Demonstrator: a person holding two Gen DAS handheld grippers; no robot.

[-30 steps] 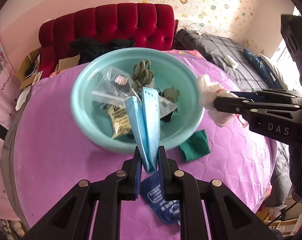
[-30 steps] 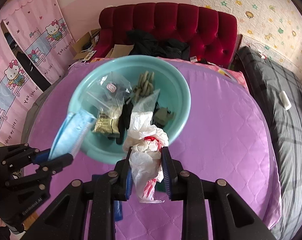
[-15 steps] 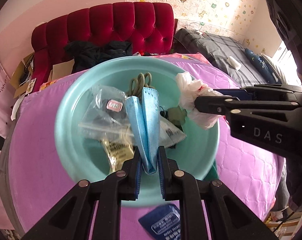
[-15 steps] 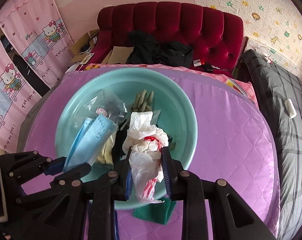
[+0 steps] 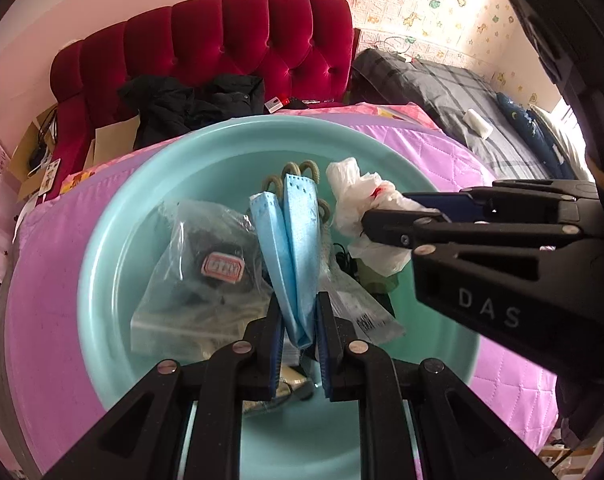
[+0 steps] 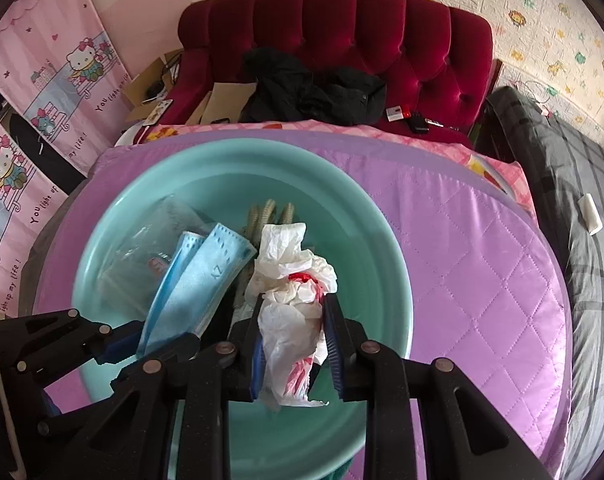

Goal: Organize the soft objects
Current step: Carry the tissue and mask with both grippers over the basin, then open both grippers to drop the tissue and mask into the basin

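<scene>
A teal basin (image 5: 114, 248) (image 6: 373, 240) sits on the purple quilted cover and holds a clear packet with a red label (image 5: 218, 268), olive cords (image 5: 302, 170) and other small packets. My left gripper (image 5: 298, 320) (image 6: 142, 340) is shut on a folded light-blue face mask (image 5: 294, 240) (image 6: 206, 280), held over the basin. Beside it on the right, my right gripper (image 6: 292, 320) (image 5: 385, 216) is shut on a crumpled white plastic bag with red print (image 6: 294, 292) (image 5: 361, 196), also above the basin's inside.
The purple quilted cover (image 6: 481, 248) spreads round the basin. A red tufted sofa (image 6: 341, 32) with dark clothes (image 6: 313, 92) stands behind. A grey checked bed (image 6: 573, 184) lies to the right, pink cartoon curtains (image 6: 42, 92) to the left.
Both grippers have moved forward and down together, from short of the basin's near rim to over its inside. The mask and bag stay gripped. The green cloth and blue packet have dropped out of view.
</scene>
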